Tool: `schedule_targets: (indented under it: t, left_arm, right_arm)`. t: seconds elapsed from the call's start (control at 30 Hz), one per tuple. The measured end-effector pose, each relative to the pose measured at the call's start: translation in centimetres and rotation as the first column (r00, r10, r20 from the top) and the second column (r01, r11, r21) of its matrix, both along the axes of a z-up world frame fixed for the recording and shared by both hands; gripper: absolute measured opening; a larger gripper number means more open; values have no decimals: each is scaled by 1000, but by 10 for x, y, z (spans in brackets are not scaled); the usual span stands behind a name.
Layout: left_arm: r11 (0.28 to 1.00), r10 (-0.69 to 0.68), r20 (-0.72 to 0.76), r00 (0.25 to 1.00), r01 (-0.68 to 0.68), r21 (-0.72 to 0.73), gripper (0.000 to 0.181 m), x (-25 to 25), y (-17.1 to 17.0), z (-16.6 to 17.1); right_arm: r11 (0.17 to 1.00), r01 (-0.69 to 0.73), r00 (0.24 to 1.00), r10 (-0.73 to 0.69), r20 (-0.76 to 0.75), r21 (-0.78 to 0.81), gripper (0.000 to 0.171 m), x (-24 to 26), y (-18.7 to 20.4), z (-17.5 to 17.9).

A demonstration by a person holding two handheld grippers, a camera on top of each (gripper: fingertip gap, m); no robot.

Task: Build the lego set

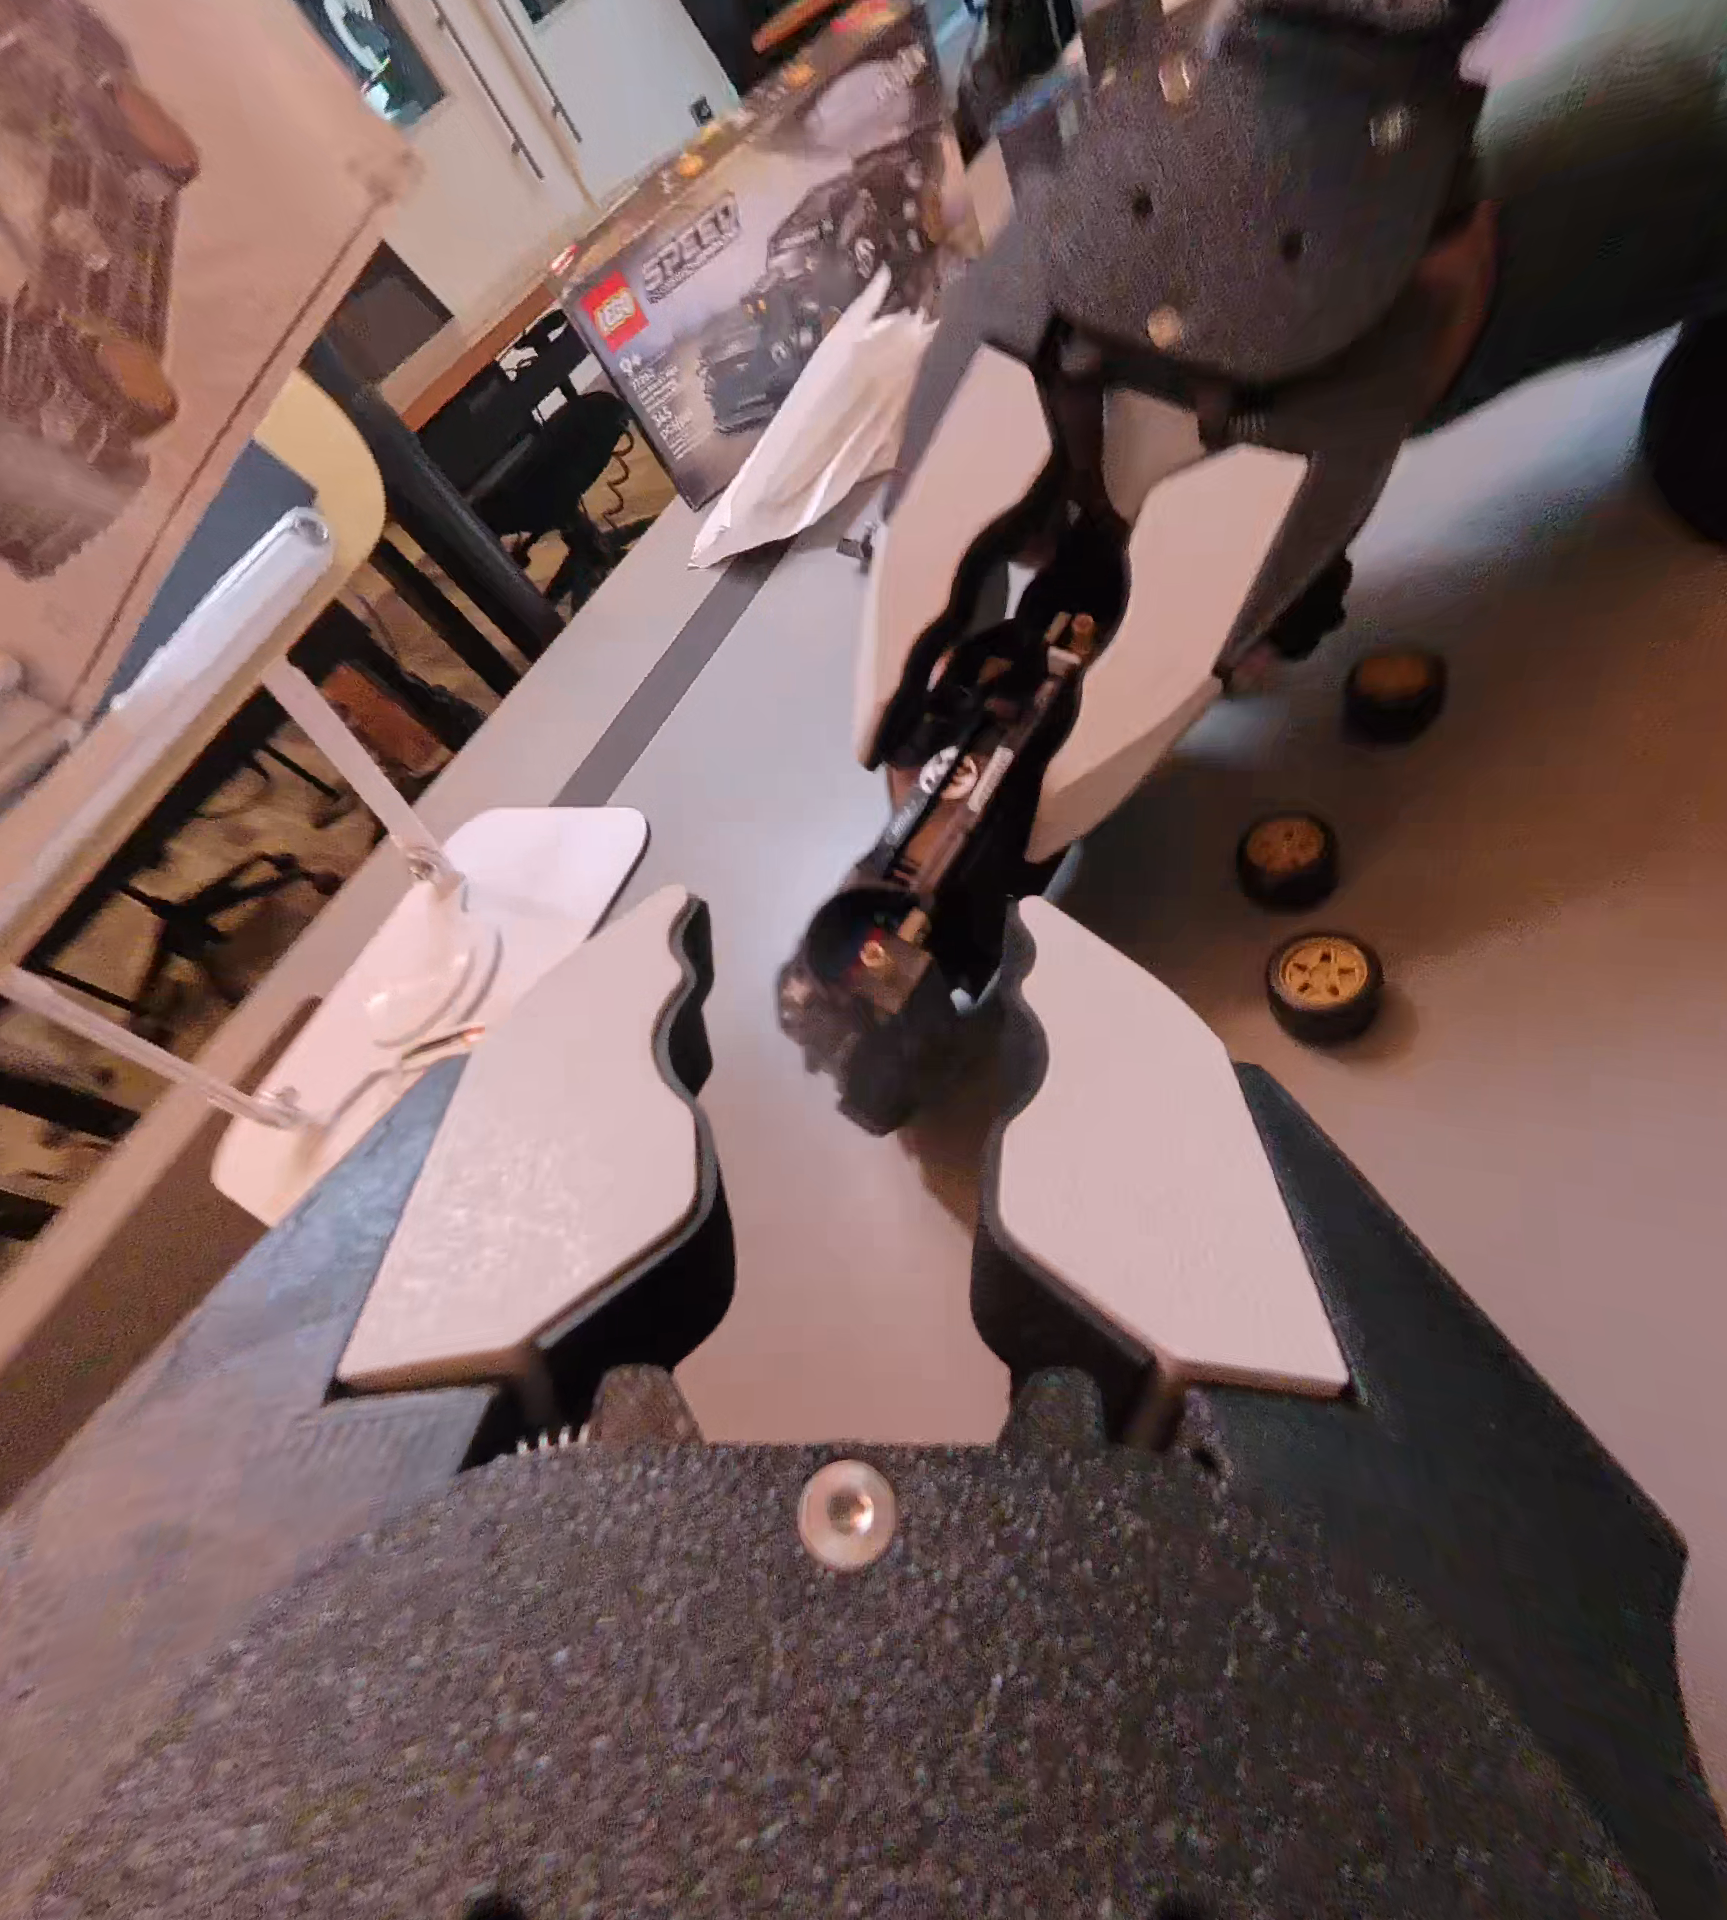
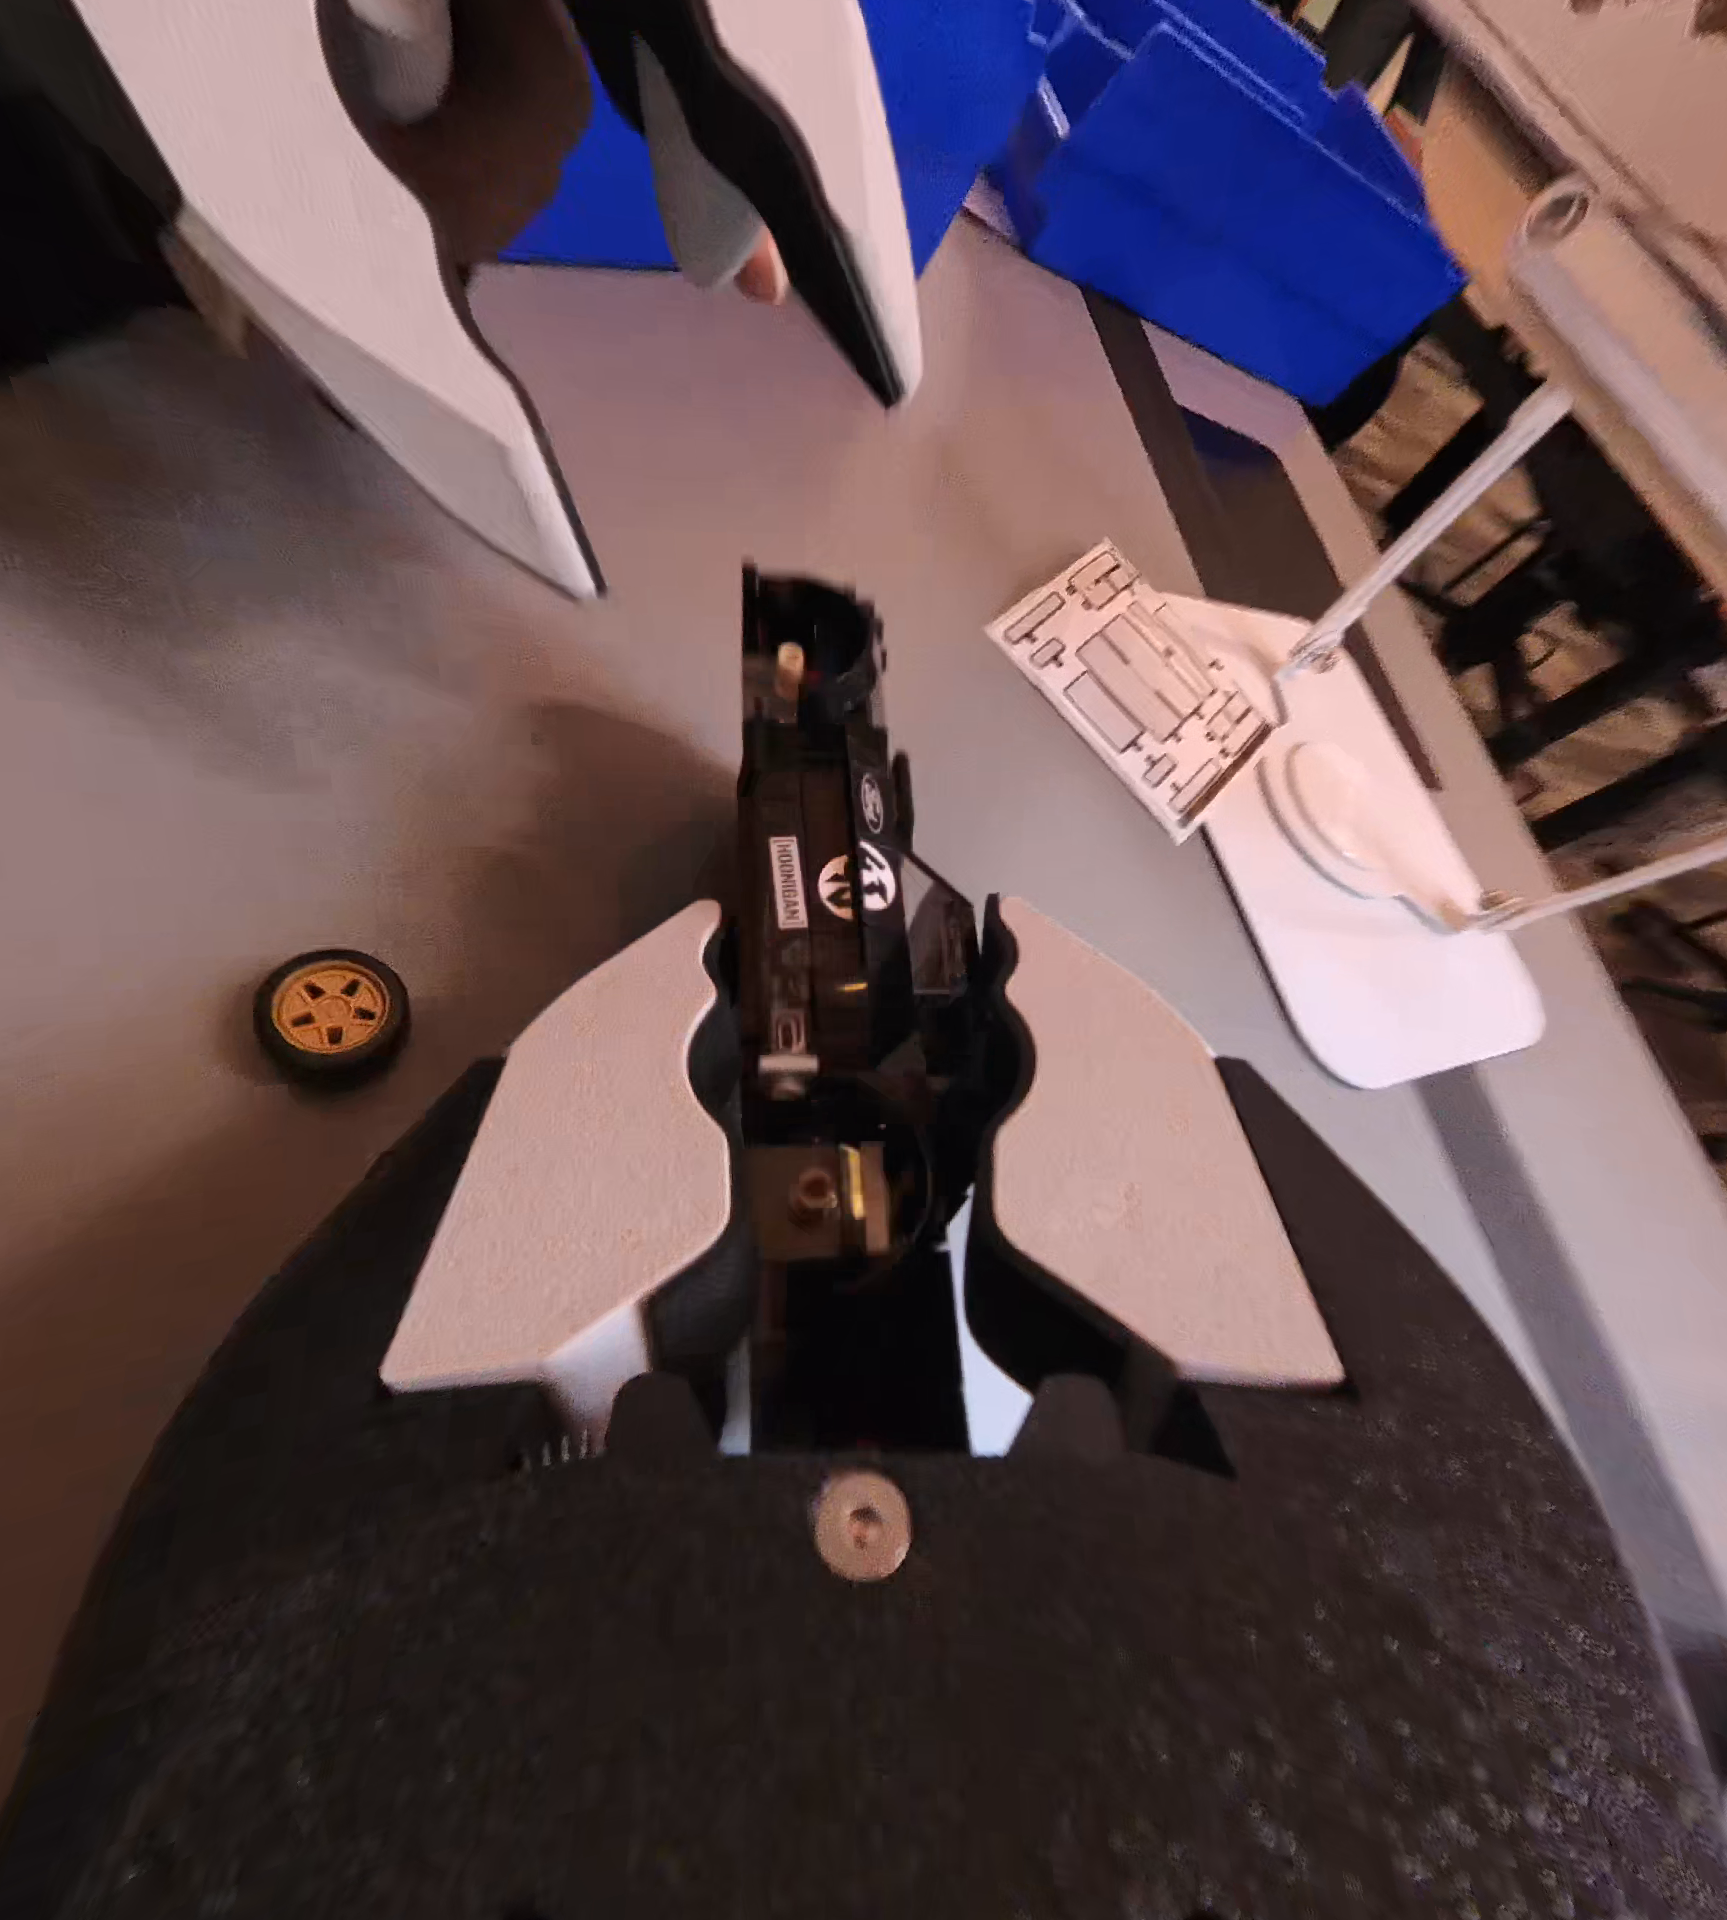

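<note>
Right hand-held gripper [image 2: 859, 1049] clamping black stickered lego car [image 2: 828, 883], left hand-held gripper [image 1: 854, 997] open

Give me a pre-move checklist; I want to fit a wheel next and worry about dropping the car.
1. Right gripper shut on the black car body: ok.
2. Left gripper open and empty, free to fetch: ok.
3. Loose wheels on the table, three beside the car: ok.
4. Axle pin at the car's end exposed: ok.
5. Grip firm enough for pressing: cannot tell.
6. Sticker sheet out of the way: ok.
</note>
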State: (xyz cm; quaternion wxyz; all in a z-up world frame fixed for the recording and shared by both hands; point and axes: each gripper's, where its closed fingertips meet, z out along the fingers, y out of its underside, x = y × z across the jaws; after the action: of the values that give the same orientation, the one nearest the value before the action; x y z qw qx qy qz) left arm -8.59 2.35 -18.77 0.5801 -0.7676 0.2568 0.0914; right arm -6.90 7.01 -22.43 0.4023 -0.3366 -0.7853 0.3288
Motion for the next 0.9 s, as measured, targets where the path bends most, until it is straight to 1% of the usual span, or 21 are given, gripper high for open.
schedule_targets:
  t: [0.03, 0.07, 0.23, 0.33, 0.5, 0.6, 0.7, 0.77, 0.83, 0.9]
  left_arm:
    - [1000, 12, 44, 999, -12, -10, 56, -5, 1, 0]
    - [999, 20, 58, 998, -18, -33, 58, -10, 2, -4]
    - [996, 30, 76, 997, -24, -87, 57, -15, 2, -20]
    - [993, 38, 118, 992, -24, -119, 56, -15, 2, -29]
    - [990, 54, 296, 954, -13, -142, 56, -19, 4, -37]
    - [994, 35, 409, 912, 12, -111, 56, -18, 7, -30]
    - [997, -56, 495, 867, 76, -21, 56, -8, 8, -8]
    - [993, -110, 495, 862, 116, 19, 53, -1, 6, 0]
    - [986, -162, 469, 868, 158, 48, 45, 7, 3, 6]
    - [984, -175, 433, 884, 163, 64, 40, 8, -1, 10]
  right_arm:
    - [1000, -4, 1000, 4, 4, -31, 45, 0, 2, -1]
    - [998, -8, 1000, 9, 15, -55, 44, -1, 4, -2]
    - [996, -23, 999, 27, 43, -89, 44, -1, 8, -3]
    - [988, -40, 998, 47, 41, -149, 44, -2, 7, 1]
    - [958, -52, 998, 63, 29, -284, 44, -3, 9, 12]
    - [917, -87, 996, 93, -4, -388, 44, -1, 4, 26]
    - [866, -154, 988, 143, -60, -475, 44, 2, -7, 43]
    - [841, -205, 979, 178, -101, -502, 44, 5, -15, 53]
    - [831, -246, 969, 210, -129, -500, 44, 7, -22, 59]
    - [827, -276, 961, 233, -148, -490, 44, 8, -27, 61]
